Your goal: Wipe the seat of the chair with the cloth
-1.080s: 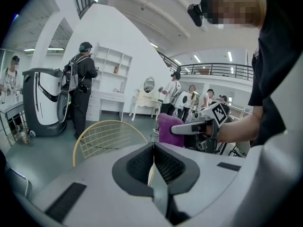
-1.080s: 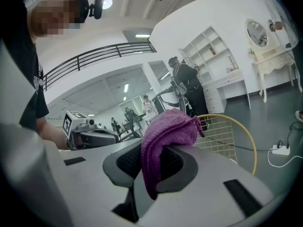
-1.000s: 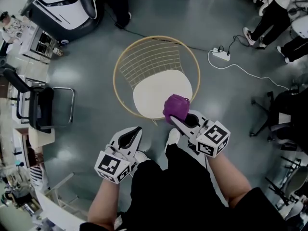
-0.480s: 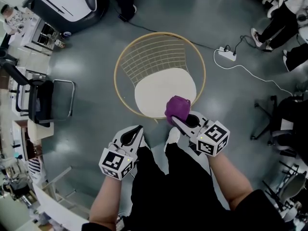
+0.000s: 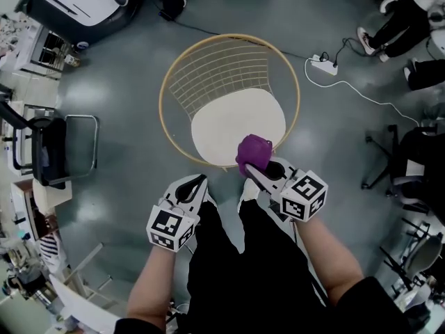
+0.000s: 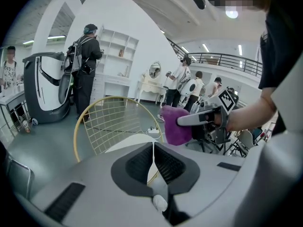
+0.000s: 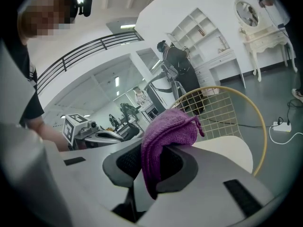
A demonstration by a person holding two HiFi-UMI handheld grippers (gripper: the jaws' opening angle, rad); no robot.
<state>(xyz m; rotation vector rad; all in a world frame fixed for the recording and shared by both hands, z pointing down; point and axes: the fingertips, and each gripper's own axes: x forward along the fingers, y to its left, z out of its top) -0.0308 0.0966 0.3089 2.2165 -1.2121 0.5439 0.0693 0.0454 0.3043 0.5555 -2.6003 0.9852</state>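
Purple cloth (image 5: 254, 152) bunched, clamped in right gripper (image 5: 250, 168), over near edge of cream seat (image 5: 229, 120).

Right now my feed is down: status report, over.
Right gripper shut on purple cloth, by seat front edge. Left gripper shut, empty. Seat unobstructed.

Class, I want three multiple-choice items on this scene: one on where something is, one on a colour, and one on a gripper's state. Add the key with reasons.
1. Where is the cloth in relation to the chair seat?
A. At the seat's edge nearest the person
B. Draped on the wire backrest
C. On the floor by the power strip

2. What colour is the cloth?
A. Green
B. Purple
C. White

3. What state is the left gripper in?
A. Shut, holding nothing
B. Shut on the cloth
C. Wide open

Key:
1 A: the head view shows the right gripper holding it there.
2 B: it is purple in every view.
3 A: its own view shows the jaws together and empty.
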